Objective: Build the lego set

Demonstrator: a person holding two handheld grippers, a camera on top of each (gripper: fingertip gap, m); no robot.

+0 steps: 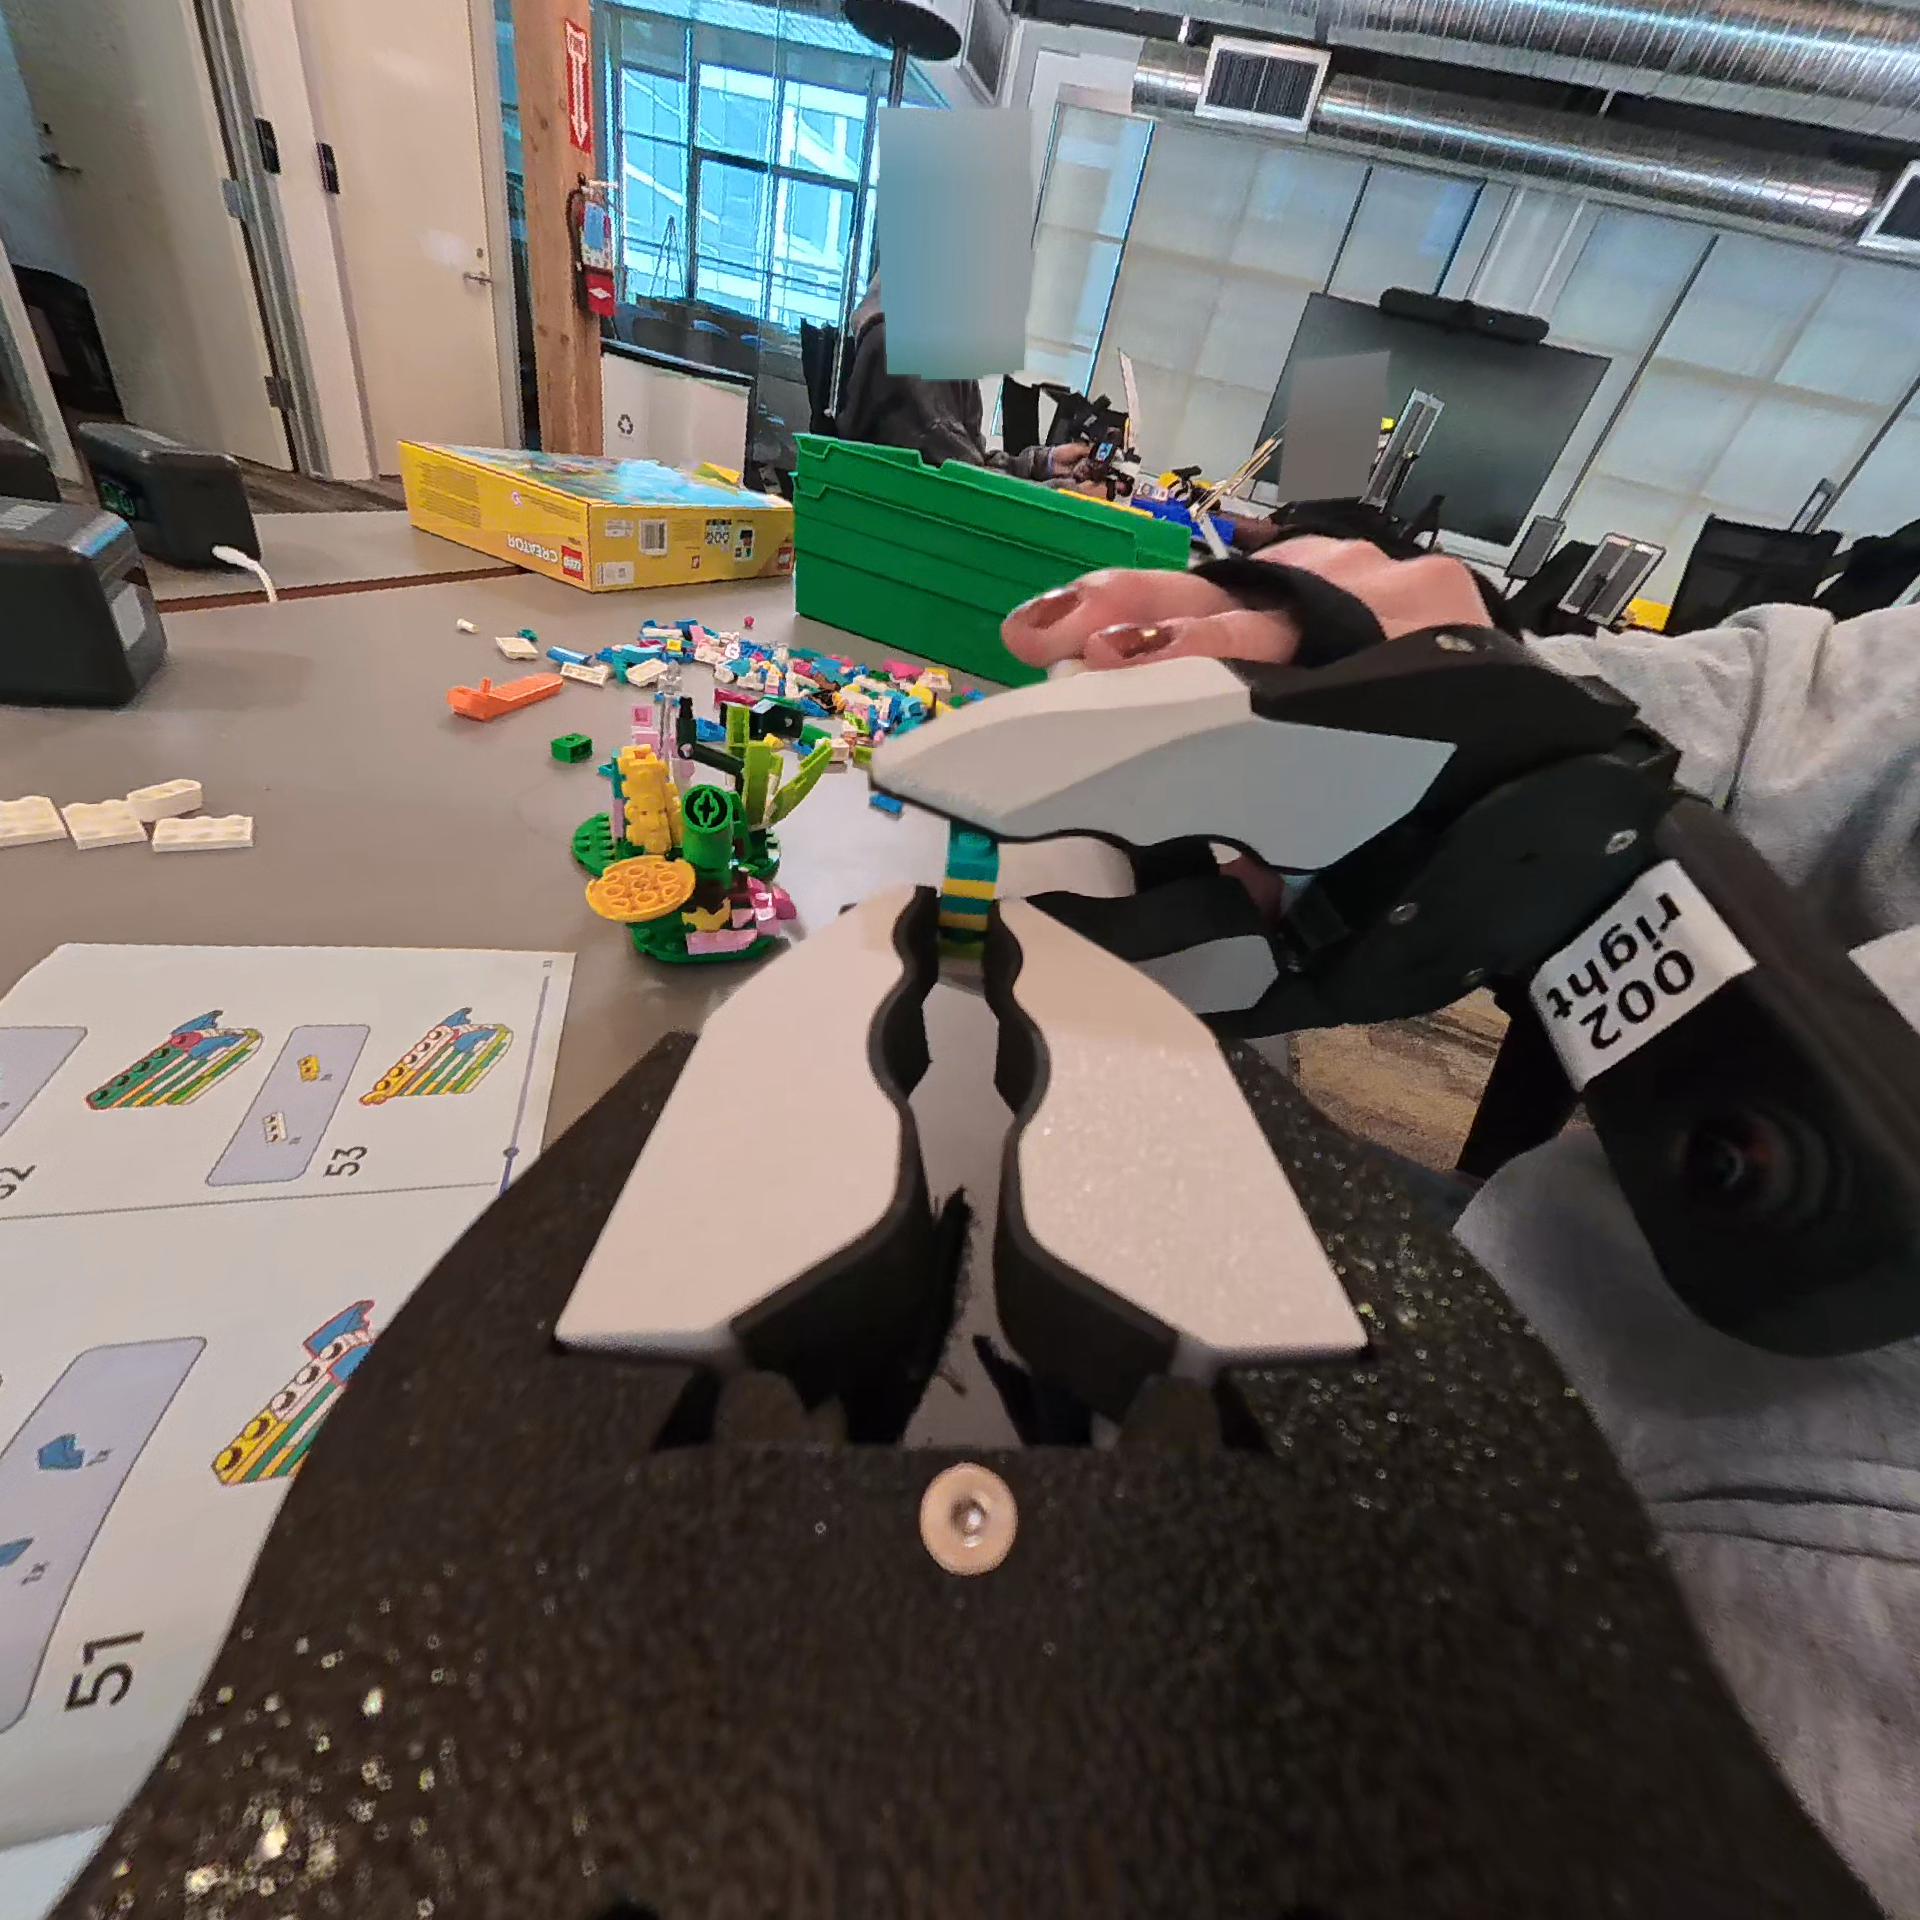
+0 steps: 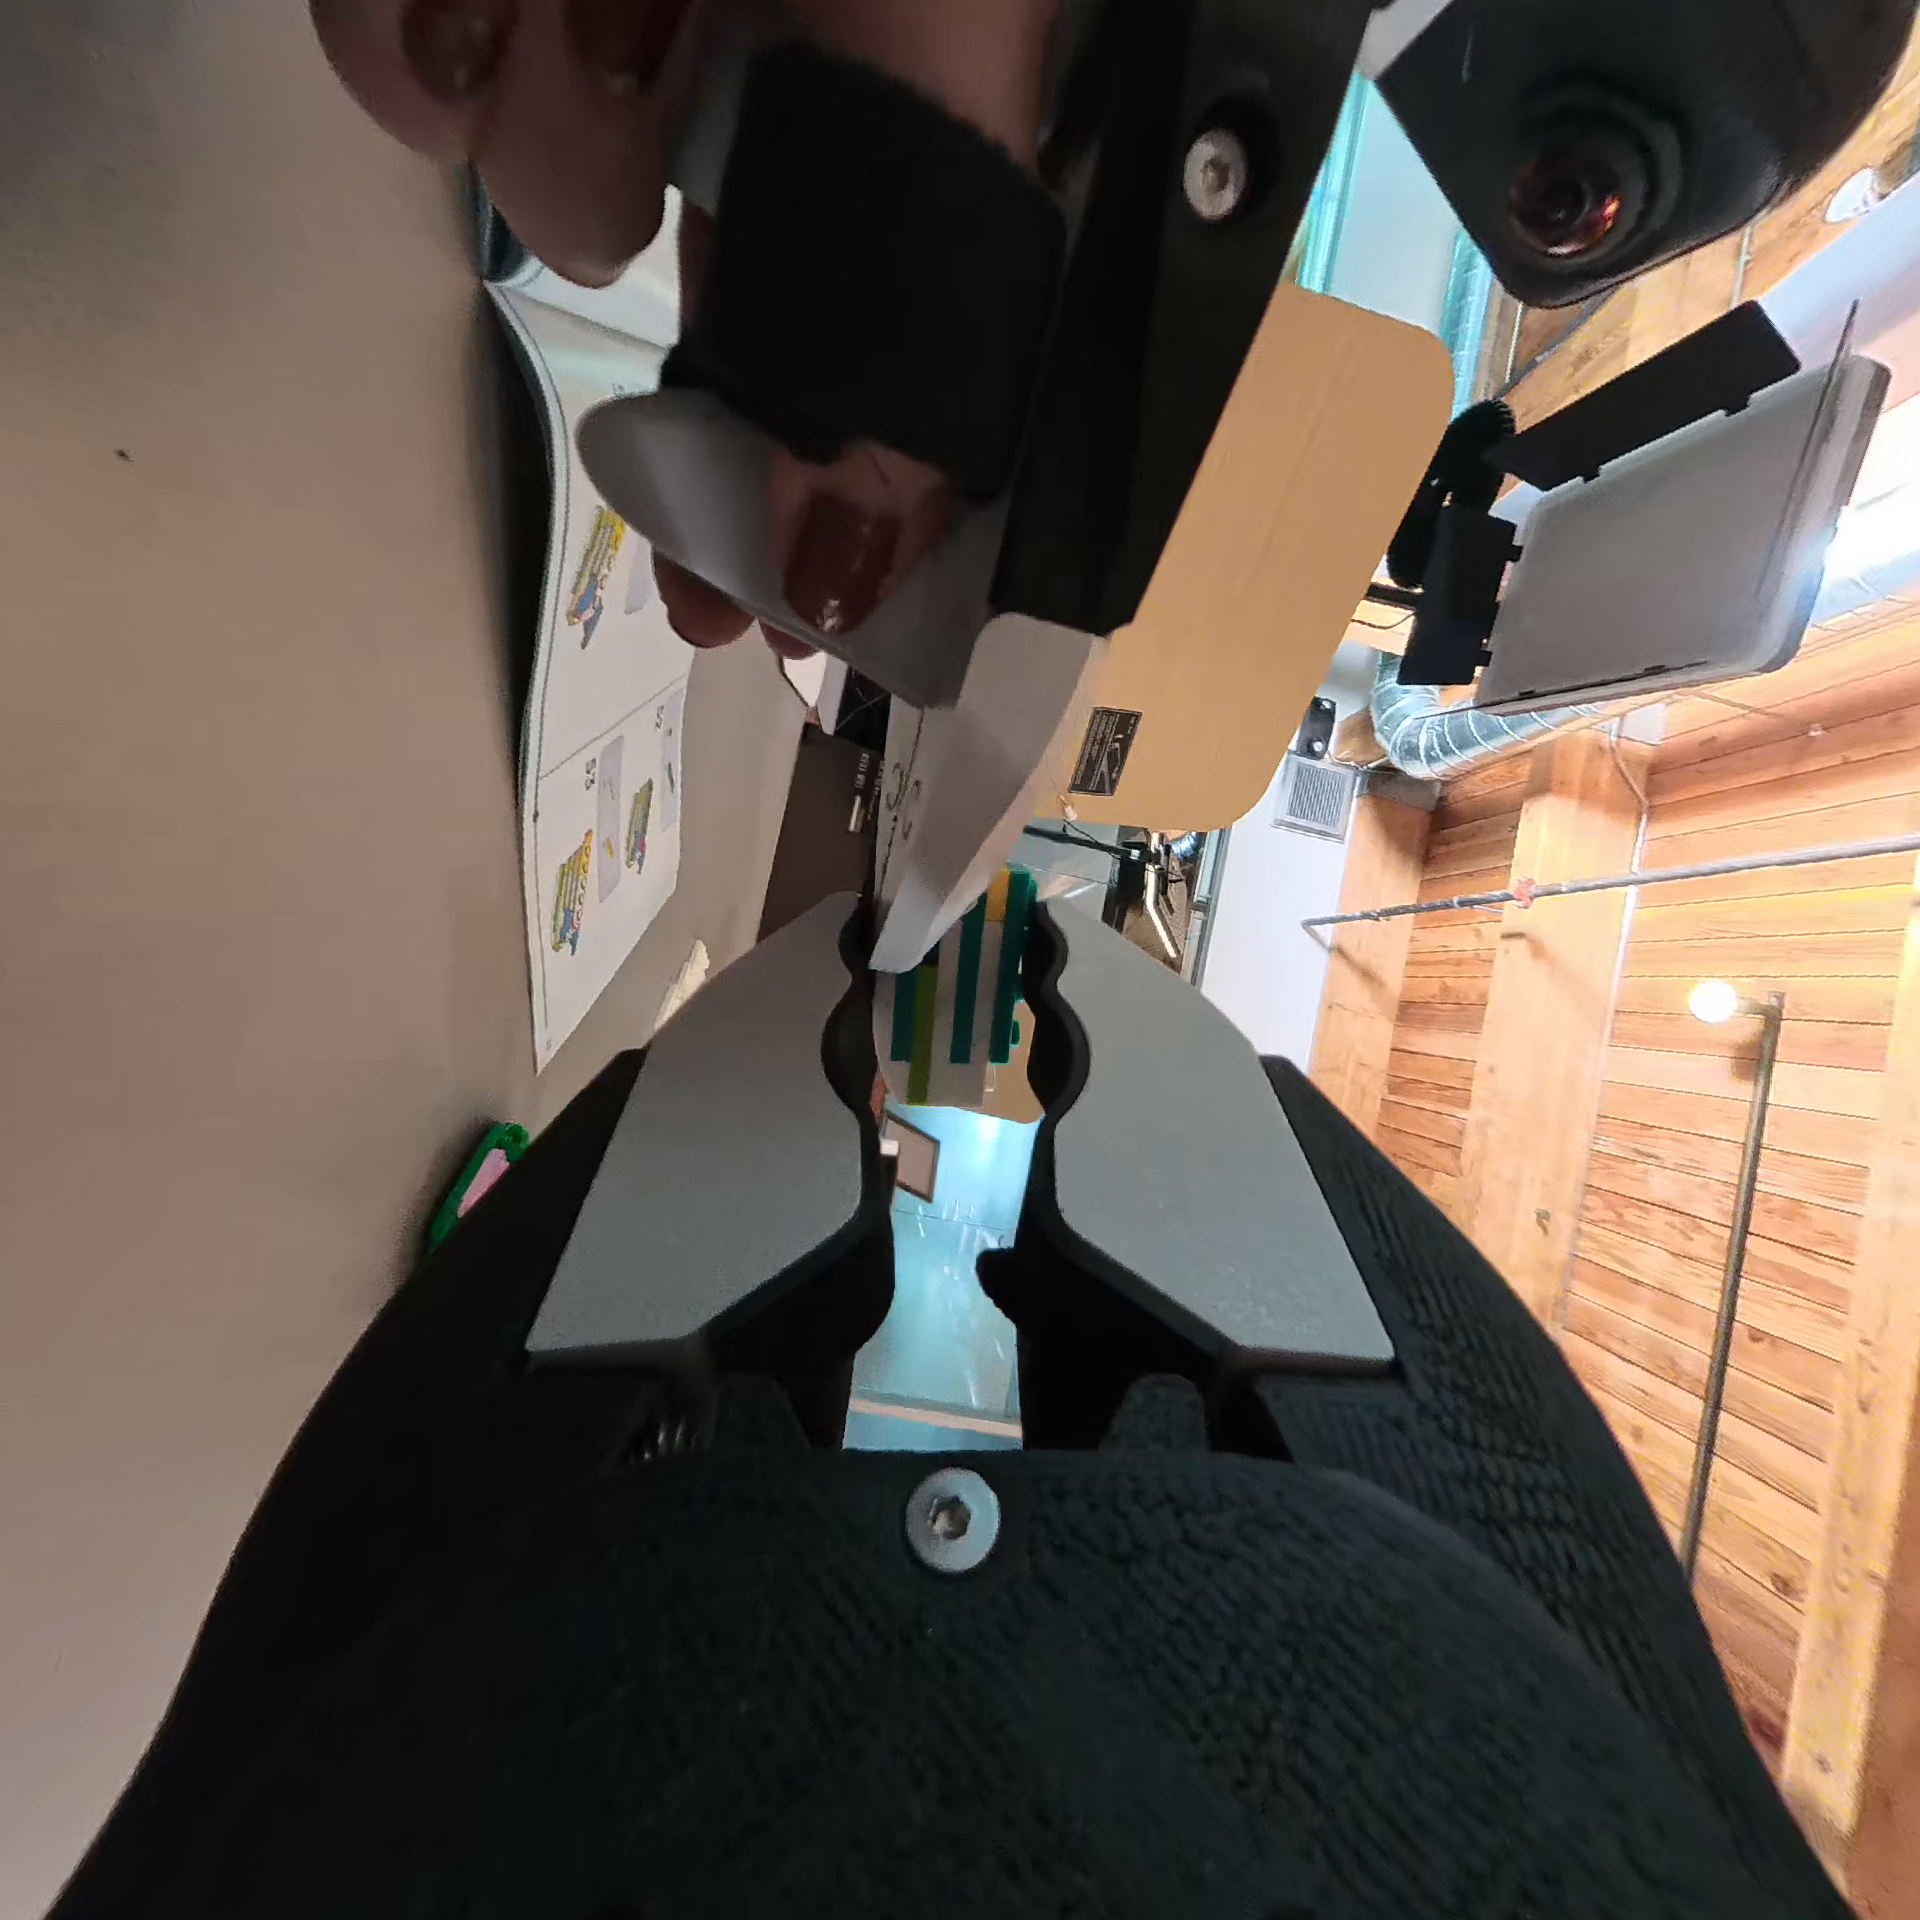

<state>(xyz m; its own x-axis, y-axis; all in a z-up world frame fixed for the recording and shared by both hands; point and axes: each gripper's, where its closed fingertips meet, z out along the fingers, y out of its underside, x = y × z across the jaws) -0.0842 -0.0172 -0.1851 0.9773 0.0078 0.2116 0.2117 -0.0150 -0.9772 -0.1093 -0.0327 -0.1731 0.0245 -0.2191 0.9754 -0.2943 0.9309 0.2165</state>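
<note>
Both claws grip one small stack of plastic bricks (image 1: 968, 894), thin flat plates layered in teal, yellow, lime and white stripes. Left claw (image 1: 961, 940) pinches the stack's lower end between its wavy black rubber pads, backed by smooth white finger (image 1: 790, 1091) shells on a grainy black body. Right claw (image 2: 951, 987), turned on its side, clamps the same stack across its layers, one pad above and one below; a hand (image 1: 1174, 613) holds it by a black strap. The stack hangs above the smooth grey table (image 1: 343, 769), near a knobbly brick flower model (image 1: 686, 852) on round green plates. Beyond lie loose bricks (image 1: 769, 675), a glossy instruction booklet (image 1: 239, 1122), a green ribbed bin (image 1: 935, 551) and a yellow cardboard box (image 1: 592, 514).
</note>
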